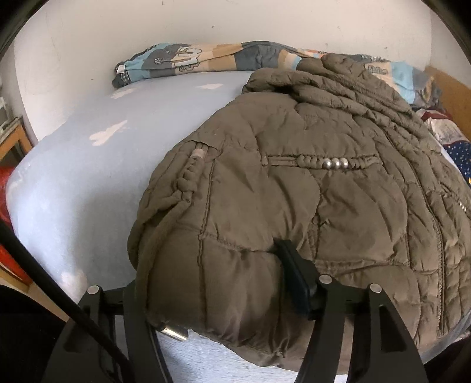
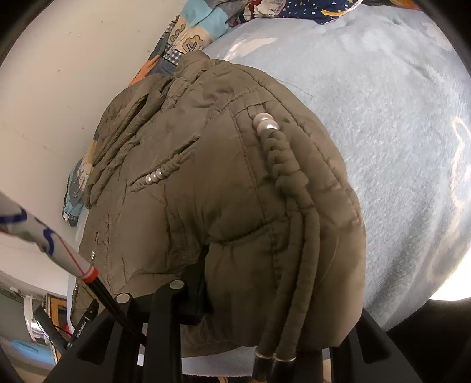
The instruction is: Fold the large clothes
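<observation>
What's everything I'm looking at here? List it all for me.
Jacket: one, olive-brown, quilted, lying on the bed, near hem in both grippers.
Cords: braided, olive, metal-tipped, hanging off the jacket hem.
Bed: one, pale blue sheet, under the jacket.
Quilt: one, blue, tan and grey patchwork, along the wall.
Wall: white, behind the bed.
Starry fabric: navy with dots, at the bed's far end.
Left gripper: black, closed on the hem.
Right gripper: black, closed on the hem.
</observation>
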